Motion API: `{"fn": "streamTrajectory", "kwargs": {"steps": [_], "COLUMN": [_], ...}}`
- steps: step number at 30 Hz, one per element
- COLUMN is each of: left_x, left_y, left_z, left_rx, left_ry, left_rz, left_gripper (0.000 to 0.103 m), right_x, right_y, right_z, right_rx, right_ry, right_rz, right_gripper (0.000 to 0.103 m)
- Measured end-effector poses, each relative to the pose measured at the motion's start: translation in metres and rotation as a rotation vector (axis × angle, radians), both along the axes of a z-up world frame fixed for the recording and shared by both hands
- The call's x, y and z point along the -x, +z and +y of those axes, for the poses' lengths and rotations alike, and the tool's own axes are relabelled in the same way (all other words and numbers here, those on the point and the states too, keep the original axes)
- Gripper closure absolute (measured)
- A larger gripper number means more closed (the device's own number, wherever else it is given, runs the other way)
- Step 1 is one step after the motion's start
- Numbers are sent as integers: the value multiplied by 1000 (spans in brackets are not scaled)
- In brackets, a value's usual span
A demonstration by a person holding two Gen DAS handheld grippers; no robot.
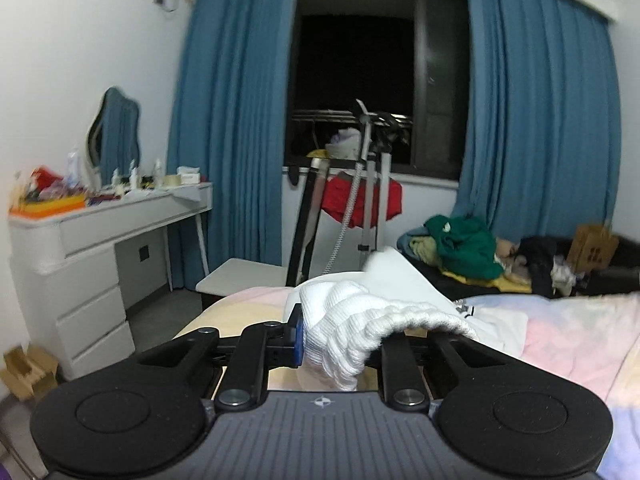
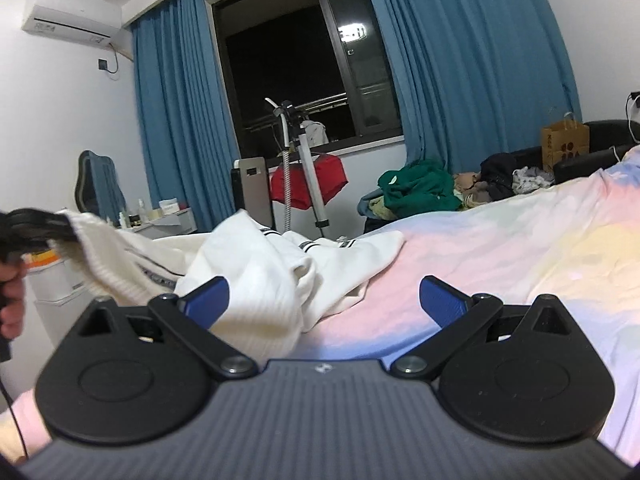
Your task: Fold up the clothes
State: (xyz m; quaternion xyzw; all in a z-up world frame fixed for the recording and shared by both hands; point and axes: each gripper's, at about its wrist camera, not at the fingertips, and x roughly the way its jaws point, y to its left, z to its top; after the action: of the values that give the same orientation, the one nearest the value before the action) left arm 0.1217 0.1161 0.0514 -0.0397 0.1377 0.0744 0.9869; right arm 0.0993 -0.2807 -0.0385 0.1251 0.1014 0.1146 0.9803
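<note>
The bed [image 2: 500, 240], spread with a pastel sheet of pink, blue and yellow patches, fills the lower right of both views. Blue curtains [image 1: 236, 120] hang on either side of a dark window [image 1: 356, 72]. A white counter [image 1: 112, 216] with drawers stands against the left wall, crowded with bottles and small boxes, none of them legible, under a wavy-edged mirror [image 1: 114, 136].

The white garment [image 2: 256, 272] lies crumpled on the left part of the bed, with dark stripes on its trim; small dark print runs along one band but is too blurred to read. Behind it stand a garment steamer [image 2: 308, 176] and a red cloth [image 2: 308, 182], and further right a pile of green and dark clothes [image 2: 420, 190]. A brown paper bag [image 2: 565, 146] beyond the pile carries dark printed marks that cannot be read.

The left gripper [image 1: 340, 340] has its jaws closed on the ribbed hem of the white garment, lifting that edge above the bed. The right gripper [image 2: 324, 300] hovers low over the sheet with its jaws spread wide, the left blue pad just beside the garment's folds, holding nothing.
</note>
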Motion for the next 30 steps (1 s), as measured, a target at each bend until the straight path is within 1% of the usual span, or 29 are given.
{"fn": "streamTrajectory", "kwargs": {"steps": [2, 4, 7, 9, 11, 13, 15, 17, 19, 21, 22, 23, 24, 25, 27, 28, 30], "left_x": [14, 20, 22, 23, 25, 22, 17, 12, 11, 11, 9, 7, 4, 2, -1, -4, -7], "left_y": [-5, -16, -30, -38, -41, -44, -48, -52, -54, -55, -56, -57, -58, -58, -60, -60, -61], "left_z": [19, 40, 70, 89, 101, 107, 109, 108, 105, 102, 101, 99, 98, 97, 96, 97, 99], "left_rx": [32, 69, 147, 198, 220, 216, 208, 219, 218, 215, 204, 191, 177, 164, 141, 139, 149], "left_ry": [30, 73, 122, 150, 164, 175, 188, 196, 203, 211, 214, 216, 219, 221, 228, 229, 222], "left_rz": [4, 24, 57, 74, 84, 82, 78, 91, 94, 97, 102, 107, 112, 118, 132, 142, 166], "left_gripper": [84, 84, 84, 84, 84, 84, 84, 84, 84, 83, 83, 83, 83, 83, 83, 83, 83], "right_x": [1, -2, -7, -12, -17, -19, -22, -24, -26, -28, -29, -32, -36, -39, -47, -50, -55], "right_y": [-1, -5, -14, -21, -26, -34, -43, -52, -59, -63, -64, -66, -67, -69, -75, -78, -82], "right_z": [2, 7, 14, 21, 31, 48, 65, 84, 100, 108, 112, 116, 119, 123, 129, 133, 141], "right_rx": [1, 14, 34, 53, 83, 122, 177, 245, 289, 286, 283, 274, 263, 252, 246, 253, 266], "right_ry": [10, 35, 69, 102, 140, 190, 241, 290, 341, 371, 385, 380, 370, 360, 336, 328, 313], "right_rz": [24, 58, 116, 158, 194, 226, 262, 294, 314, 320, 323, 321, 318, 315, 321, 316, 297], "right_gripper": [0, 0, 0, 3, 5, 7, 17, 24, 28, 31, 31, 33, 40, 43, 54, 55, 62]}}
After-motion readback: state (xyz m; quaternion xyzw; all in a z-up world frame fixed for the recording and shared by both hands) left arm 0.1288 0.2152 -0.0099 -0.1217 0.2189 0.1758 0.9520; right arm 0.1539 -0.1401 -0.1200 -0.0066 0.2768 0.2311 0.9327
